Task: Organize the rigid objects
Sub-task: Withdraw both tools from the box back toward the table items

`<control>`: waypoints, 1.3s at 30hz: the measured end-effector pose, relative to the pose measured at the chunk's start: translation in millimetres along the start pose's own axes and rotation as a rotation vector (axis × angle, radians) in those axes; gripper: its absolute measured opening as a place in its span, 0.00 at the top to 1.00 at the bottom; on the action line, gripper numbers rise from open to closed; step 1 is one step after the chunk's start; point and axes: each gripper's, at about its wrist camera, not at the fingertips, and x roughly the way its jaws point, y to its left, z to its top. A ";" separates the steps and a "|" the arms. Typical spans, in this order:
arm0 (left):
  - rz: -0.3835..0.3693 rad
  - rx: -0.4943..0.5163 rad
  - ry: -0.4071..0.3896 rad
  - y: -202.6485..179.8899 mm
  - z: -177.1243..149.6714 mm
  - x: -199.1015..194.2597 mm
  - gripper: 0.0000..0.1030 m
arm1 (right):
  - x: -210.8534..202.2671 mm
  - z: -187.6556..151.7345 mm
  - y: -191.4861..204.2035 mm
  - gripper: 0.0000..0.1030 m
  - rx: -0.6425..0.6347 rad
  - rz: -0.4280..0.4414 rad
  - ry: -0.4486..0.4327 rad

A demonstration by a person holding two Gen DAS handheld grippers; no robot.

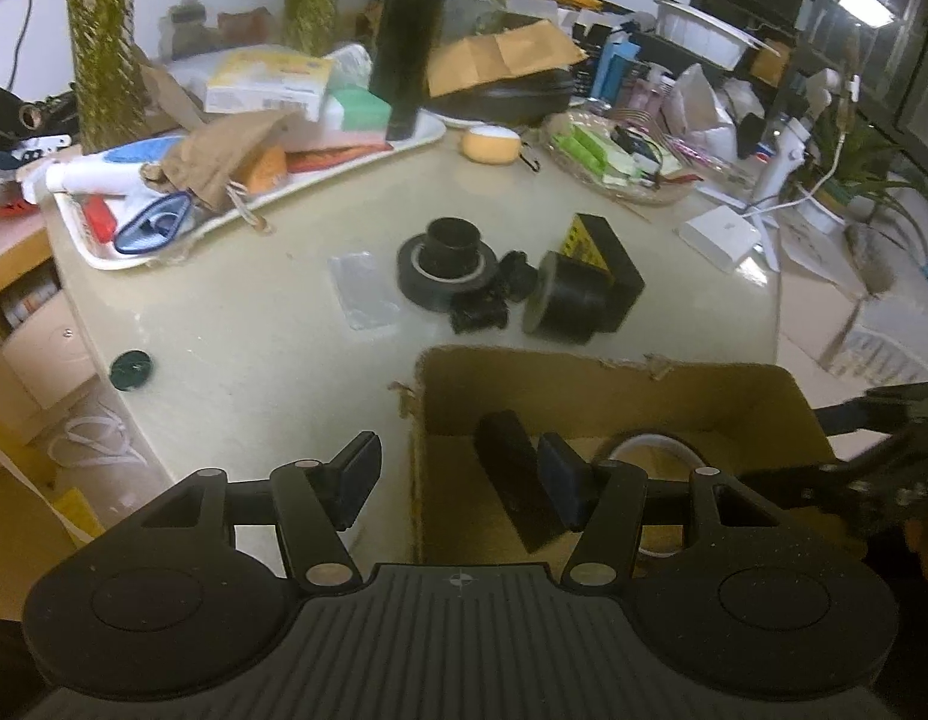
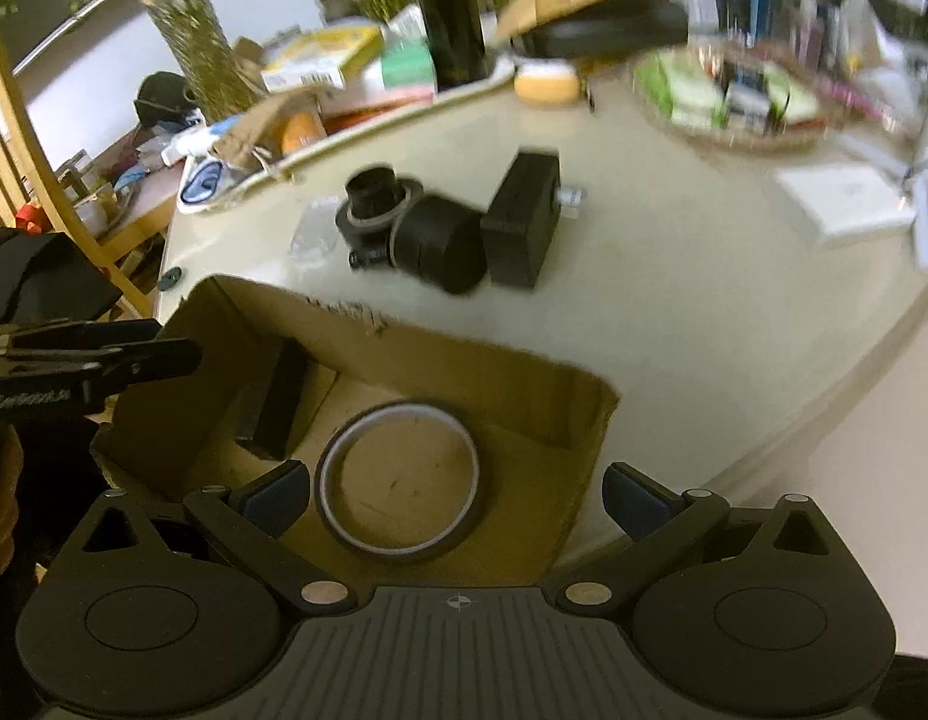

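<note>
The right gripper (image 2: 455, 501) has its jaws wide above the tape ring (image 2: 398, 483); the left gripper (image 1: 458, 480) straddles the cardboard box (image 1: 583, 387) wall, its hold unclear.

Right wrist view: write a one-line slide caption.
Open right gripper above a cardboard box holding a tape ring and a black block; more black parts wait on the table.

You see a tape ring (image 2: 398, 480) lying flat in the cardboard box (image 2: 523, 384) — a black block (image 2: 278, 402) leans against its left wall.
</note>
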 end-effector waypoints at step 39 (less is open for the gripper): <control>0.168 0.126 -0.128 -5.9 34.8 -2.4 0.29 | 5.4 34.7 5.1 0.00 -0.128 -0.086 -0.215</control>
